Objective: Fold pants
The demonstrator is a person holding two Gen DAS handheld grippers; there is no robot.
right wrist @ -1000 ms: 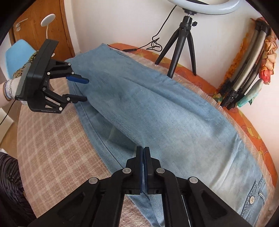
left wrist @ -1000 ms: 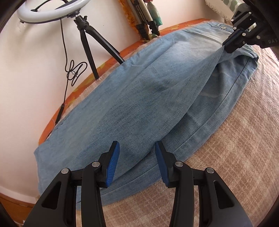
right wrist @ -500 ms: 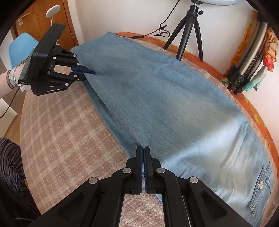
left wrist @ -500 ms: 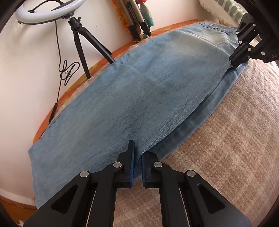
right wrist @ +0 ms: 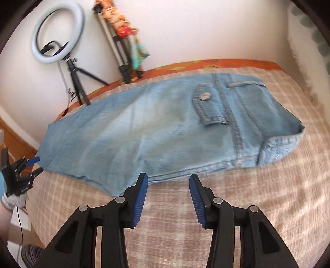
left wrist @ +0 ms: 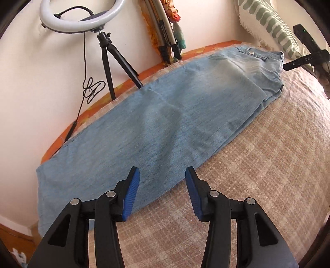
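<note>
Your jaws stand apart on both sides and grip nothing: the left gripper [left wrist: 163,191] hangs over the near edge of the jeans [left wrist: 165,127] by the leg end, the right gripper [right wrist: 168,193] just off the near edge by the waist. The jeans lie flat, folded lengthwise, along the far side of the checked blanket [left wrist: 257,165], below the ring light [left wrist: 82,18].
</note>
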